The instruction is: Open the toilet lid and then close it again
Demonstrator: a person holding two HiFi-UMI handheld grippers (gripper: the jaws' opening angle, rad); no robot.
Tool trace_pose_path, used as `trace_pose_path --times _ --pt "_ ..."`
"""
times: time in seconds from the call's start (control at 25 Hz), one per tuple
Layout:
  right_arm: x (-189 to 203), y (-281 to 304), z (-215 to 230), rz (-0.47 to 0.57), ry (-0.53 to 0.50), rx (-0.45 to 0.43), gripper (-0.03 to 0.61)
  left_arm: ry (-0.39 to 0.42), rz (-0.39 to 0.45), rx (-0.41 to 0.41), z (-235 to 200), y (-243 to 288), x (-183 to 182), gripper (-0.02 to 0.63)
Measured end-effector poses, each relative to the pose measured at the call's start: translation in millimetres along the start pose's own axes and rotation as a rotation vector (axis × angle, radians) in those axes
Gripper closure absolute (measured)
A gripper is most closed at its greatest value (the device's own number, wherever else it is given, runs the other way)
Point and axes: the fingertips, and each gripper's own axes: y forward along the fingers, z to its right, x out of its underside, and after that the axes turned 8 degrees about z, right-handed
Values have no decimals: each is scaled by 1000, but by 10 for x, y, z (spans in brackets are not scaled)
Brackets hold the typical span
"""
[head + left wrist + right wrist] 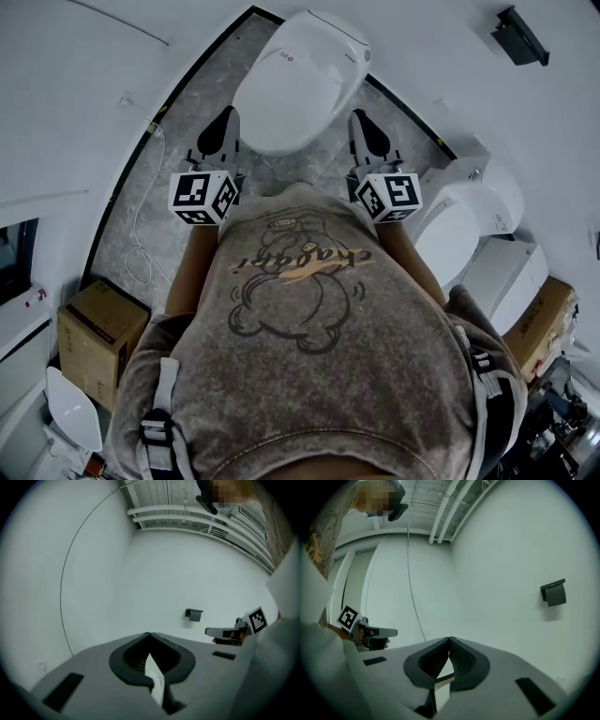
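In the head view, the toilet lid (298, 80) is seen at 12 o'clock, white and lying flat down. It is shut, so the opening is not yet begun, or both steps are already done; which one cannot be told. The left gripper (223, 120) is held at 7 o'clock of the lid. The right gripper (362, 122) is held at 5 o'clock of it. Both are near the lid's front edge but not touching it. They are likely kept there, one on each side, so the front edge can be reached for lifting.

In the left gripper view, the left claw is seen clenched. Its two dark tips are pressed together and nothing is grasped. A thin bit of white is seen through the gap under the tips, but what it is cannot be told. A small dark box (193, 614) is fixed on the white wall at 2 o'clock, and the right gripper is seen at 3 o'clock.

In the right gripper view, the right claw is clenched too, tip against tip, with nothing held. The left gripper is seen at 9 o'clock.
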Motion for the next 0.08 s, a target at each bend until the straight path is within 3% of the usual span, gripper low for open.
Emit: trace_pose_path --times 0.08 --pt "8 6 -1 1 0 -2 552 3 -1 -1 -10 6 -2 605"
